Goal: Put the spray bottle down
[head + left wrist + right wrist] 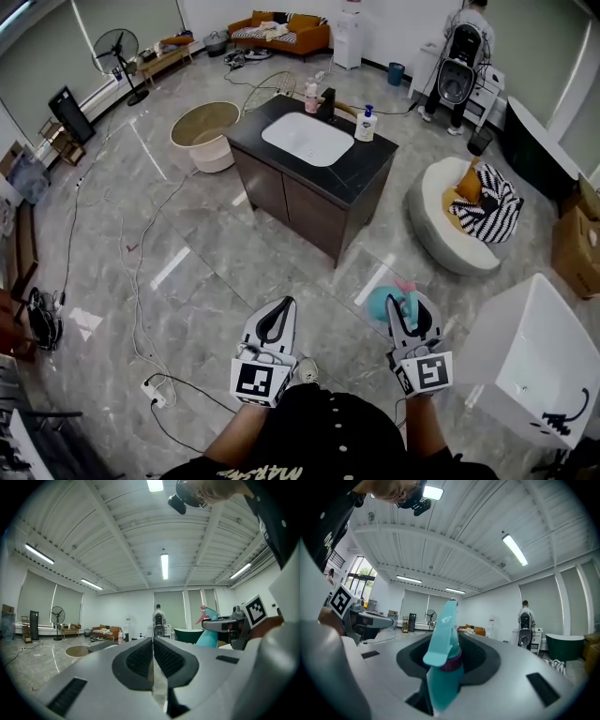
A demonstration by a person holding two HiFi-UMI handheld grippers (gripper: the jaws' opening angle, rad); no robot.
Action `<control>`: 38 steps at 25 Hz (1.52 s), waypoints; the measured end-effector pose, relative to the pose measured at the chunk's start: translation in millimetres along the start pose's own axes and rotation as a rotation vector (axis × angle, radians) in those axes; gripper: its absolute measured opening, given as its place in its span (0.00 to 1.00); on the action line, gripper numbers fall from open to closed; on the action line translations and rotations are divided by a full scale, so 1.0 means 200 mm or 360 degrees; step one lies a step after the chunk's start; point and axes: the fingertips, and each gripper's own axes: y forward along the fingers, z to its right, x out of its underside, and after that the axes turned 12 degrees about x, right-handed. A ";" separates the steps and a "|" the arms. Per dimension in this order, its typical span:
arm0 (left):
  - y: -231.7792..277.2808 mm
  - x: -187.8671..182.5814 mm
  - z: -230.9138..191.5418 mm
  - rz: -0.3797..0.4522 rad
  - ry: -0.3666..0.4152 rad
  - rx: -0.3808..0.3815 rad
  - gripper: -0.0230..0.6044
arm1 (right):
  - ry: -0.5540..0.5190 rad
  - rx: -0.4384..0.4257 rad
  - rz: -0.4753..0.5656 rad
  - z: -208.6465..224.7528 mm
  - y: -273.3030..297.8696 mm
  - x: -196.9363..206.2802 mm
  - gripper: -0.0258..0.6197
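Observation:
My right gripper (405,307) (446,656) is shut on a teal spray bottle (386,302) (444,667) with a pink nozzle; the bottle stands upright between the jaws, which clamp its neck. In the left gripper view the bottle (209,630) shows at the right, held level above the floor. My left gripper (277,317) (153,653) is shut with nothing between its pads. Both grippers point level toward a dark vanity cabinet (314,192) with a white sink (307,139), some way ahead across the floor.
On the vanity top stand a pink bottle (311,96) and a white pump bottle (366,124). A beige tub (208,134) sits left of the vanity, a white round seat (455,225) to its right, a white bathtub (534,361) beside my right gripper. Cables cross the floor (141,309). A person (466,42) stands far back.

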 end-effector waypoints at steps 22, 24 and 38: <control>0.52 0.11 -0.54 -0.0059 -0.0022 0.0051 0.06 | 0.0015 0.0175 0.0012 0.17 0.74 0.13 0.23; 0.61 0.10 -0.60 -0.0055 -0.0015 0.0042 0.06 | 0.0014 0.0165 0.0013 0.20 0.85 0.14 0.23; 1.46 0.03 -1.01 -0.0060 -0.0016 -0.0046 0.06 | -0.0002 0.0060 0.0016 0.62 1.74 0.21 0.23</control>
